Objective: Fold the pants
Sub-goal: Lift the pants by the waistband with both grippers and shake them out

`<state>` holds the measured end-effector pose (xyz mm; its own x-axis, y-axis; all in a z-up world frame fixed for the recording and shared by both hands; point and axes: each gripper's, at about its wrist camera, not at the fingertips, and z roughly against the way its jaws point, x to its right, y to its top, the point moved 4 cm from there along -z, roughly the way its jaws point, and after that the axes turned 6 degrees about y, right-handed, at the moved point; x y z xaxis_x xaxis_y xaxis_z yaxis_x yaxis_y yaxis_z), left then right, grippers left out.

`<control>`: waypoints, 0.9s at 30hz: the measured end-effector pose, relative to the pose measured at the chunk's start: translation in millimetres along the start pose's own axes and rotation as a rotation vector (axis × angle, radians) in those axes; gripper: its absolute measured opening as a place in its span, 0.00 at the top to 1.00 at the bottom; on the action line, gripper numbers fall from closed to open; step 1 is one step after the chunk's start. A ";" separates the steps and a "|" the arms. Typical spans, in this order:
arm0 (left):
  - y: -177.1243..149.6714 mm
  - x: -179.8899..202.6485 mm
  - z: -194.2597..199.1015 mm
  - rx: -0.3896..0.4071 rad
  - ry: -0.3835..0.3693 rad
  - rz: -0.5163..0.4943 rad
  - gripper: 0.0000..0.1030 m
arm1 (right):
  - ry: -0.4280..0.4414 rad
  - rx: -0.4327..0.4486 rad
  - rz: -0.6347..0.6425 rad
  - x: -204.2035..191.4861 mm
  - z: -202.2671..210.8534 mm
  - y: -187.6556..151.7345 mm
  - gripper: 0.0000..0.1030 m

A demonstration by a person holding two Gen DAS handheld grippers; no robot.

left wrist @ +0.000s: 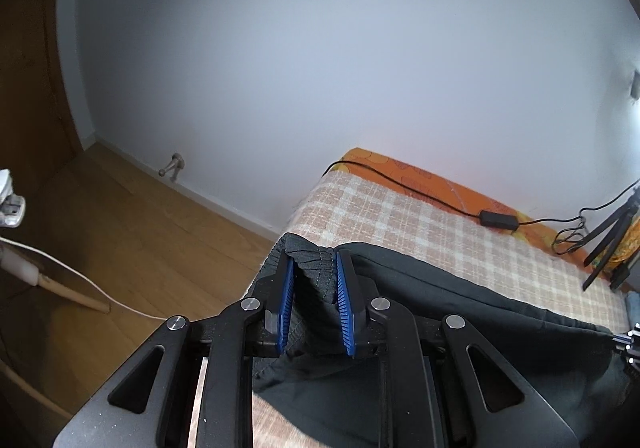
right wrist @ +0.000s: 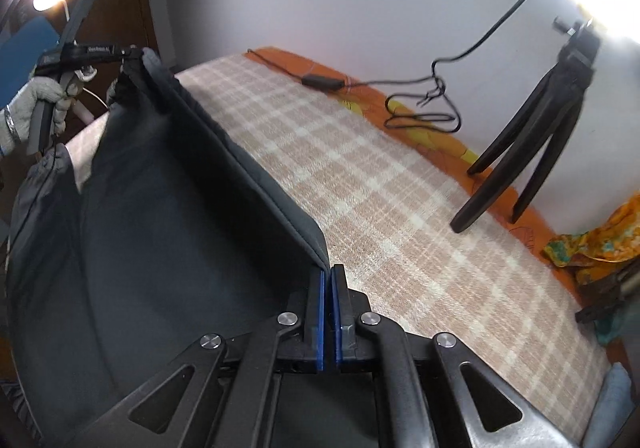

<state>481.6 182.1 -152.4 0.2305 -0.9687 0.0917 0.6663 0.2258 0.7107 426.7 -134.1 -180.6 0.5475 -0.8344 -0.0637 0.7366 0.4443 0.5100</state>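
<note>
The dark pants point(left wrist: 460, 300) hang stretched between my two grippers above the checked bed cover point(left wrist: 420, 224). My left gripper point(left wrist: 314, 260) is shut on the ribbed elastic waistband point(left wrist: 316, 272), bunched between its blue pads. In the right wrist view my right gripper point(right wrist: 329, 276) is shut on the hem corner of the pants point(right wrist: 160, 228), and the fabric edge runs taut to the left gripper point(right wrist: 132, 51), held by a gloved hand point(right wrist: 32, 107) at the far left.
A black cable with a power brick point(right wrist: 322, 81) lies along the orange sheet point(right wrist: 440, 143) by the wall. A black tripod point(right wrist: 532, 135) stands on the bed at right. Colourful cloth point(right wrist: 600, 244) lies at the far right. Wooden floor point(left wrist: 120, 232) lies left of the bed.
</note>
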 end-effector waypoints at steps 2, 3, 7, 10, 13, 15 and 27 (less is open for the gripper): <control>-2.2 -4.1 10.3 0.011 -0.009 0.010 0.83 | 0.000 0.023 0.009 -7.5 16.2 0.3 1.00; -3.9 -6.6 14.6 0.014 -0.013 0.014 0.83 | -0.003 0.031 0.016 -11.4 22.7 0.5 1.00; -10.2 -14.5 35.6 0.036 -0.024 0.032 0.83 | -0.007 0.059 0.045 -30.3 47.8 -0.3 1.00; -16.9 -19.3 51.8 0.050 -0.026 0.032 0.83 | -0.003 0.074 0.067 -46.2 63.1 -3.8 1.00; -25.0 -24.0 65.3 0.057 -0.029 0.027 0.83 | 0.008 0.082 0.084 -62.8 78.1 -14.1 1.00; -32.8 -29.1 73.2 0.056 -0.034 0.028 0.83 | 0.015 0.083 0.088 -70.3 83.7 -20.5 1.00; -85.6 -59.7 100.4 0.043 -0.051 0.084 0.83 | 0.073 0.047 0.110 -122.3 103.5 -63.3 1.00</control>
<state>339.6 210.3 -148.6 0.2472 -0.9507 0.1872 0.6149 0.3033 0.7279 271.9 -93.9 -116.3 0.6525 -0.7548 -0.0671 0.6523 0.5144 0.5567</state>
